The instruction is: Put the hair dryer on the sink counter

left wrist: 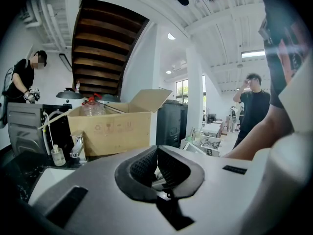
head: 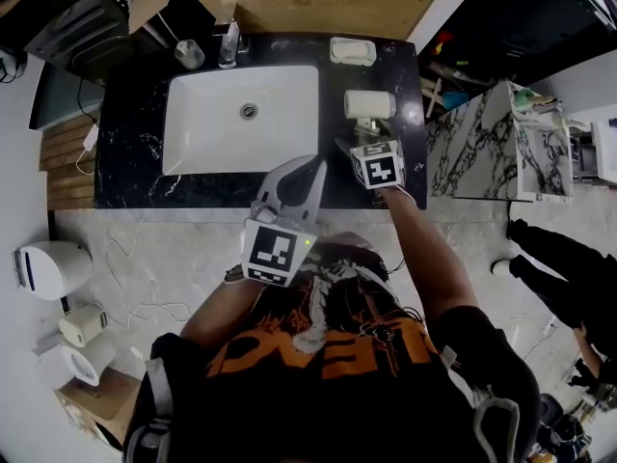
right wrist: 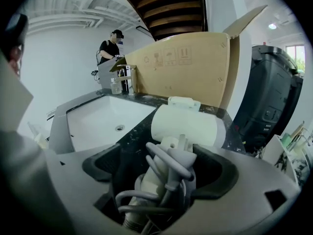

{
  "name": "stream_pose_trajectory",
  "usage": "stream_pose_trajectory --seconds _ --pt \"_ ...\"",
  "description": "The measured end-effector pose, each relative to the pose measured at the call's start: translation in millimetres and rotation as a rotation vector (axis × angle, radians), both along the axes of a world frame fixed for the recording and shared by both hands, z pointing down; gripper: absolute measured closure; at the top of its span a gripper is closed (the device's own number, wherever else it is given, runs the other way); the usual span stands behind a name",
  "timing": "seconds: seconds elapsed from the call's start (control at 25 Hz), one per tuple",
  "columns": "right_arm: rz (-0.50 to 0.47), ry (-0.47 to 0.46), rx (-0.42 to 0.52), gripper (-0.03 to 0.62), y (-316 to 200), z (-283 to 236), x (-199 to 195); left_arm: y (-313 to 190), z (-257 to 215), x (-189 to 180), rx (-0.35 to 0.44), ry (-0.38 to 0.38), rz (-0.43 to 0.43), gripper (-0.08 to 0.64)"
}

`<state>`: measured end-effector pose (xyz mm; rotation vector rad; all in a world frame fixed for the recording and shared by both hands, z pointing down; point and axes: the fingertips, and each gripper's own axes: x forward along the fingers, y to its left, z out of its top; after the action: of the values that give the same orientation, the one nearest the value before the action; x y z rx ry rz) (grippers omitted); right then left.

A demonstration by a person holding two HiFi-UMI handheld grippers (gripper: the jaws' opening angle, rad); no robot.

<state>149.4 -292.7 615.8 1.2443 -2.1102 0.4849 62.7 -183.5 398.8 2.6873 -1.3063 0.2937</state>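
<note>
In the head view the hair dryer [head: 369, 104] is lying on the bench [head: 135, 162], right of the sink [head: 207, 123], with the right tool [head: 355, 145] at its handle; in the left gripper view the left tool [left wrist: 156, 170] is idling, jaws together and empty; in the right gripper view we are seeing jaws wide apart around the handle and cord [right wrist: 168, 168]; we are expecting a loop could snag on withdrawal, dragging the dryer toward the near edge.

The sink [head: 241, 119] sits in the table [head: 135, 162], with the faucet [head: 228, 44] at its far edge and a bottle [head: 189, 54] just left of the faucet. The dryer [head: 369, 104] lies right of the sink, a dish [head: 353, 51] is farther back, and a box [head: 328, 3] stands behind the table.
</note>
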Motion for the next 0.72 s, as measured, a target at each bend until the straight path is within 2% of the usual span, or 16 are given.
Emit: stream_pose_trajectory --seconds 0.16,0.32,0.56,0.72 --pt "0.014 -0.02 0.079 0.137 2 -31 6 1 -2 -1 0.006 0.001 0.001 0.538" --pt "0.02 -0.081 0.176 0.147 15 -74 8 0 -6 -5 0.012 0.011 -0.006 0.538" --pt "-0.052 -0.223 0.337 0.28 50 -149 -5 0 -15 -7 0.024 0.025 -0.02 0.538" --pt "-0.103 -0.295 0.467 0.34 72 -203 -21 1 -27 -8 0.048 0.042 -0.024 0.538"
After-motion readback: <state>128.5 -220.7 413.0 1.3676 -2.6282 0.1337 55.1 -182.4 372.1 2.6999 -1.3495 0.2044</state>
